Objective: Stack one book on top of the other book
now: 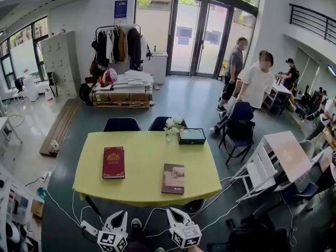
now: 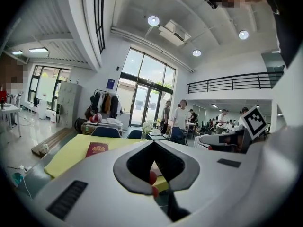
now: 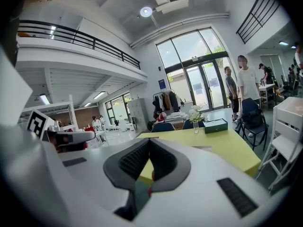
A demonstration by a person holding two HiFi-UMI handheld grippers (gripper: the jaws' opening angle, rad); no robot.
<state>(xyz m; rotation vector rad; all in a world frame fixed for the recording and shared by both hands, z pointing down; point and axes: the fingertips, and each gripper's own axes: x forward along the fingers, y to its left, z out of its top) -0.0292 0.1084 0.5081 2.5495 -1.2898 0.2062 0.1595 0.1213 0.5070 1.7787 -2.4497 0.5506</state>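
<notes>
Two books lie flat and apart on the yellow table [image 1: 142, 146]. One is a red book [image 1: 113, 162] with a gold emblem at the left; the other is a dark brown book [image 1: 174, 178] near the front right edge. Both grippers hang below the table's near edge, short of the books. My left gripper [image 1: 116, 214] is shut and holds nothing, and so is my right gripper [image 1: 177, 212]. In the left gripper view the shut left gripper [image 2: 154, 142] points toward the table, with the red book [image 2: 97, 149] ahead to its left. In the right gripper view the right gripper [image 3: 149, 140] is also shut and empty.
A dark green box [image 1: 191, 136] and a small vase of white flowers [image 1: 173, 124] stand at the table's far edge. Two blue chairs [image 1: 121, 124] sit behind it. A white folding table [image 1: 287, 154] and chairs stand to the right. Cables [image 1: 63, 209] run across the floor. People stand near the doors.
</notes>
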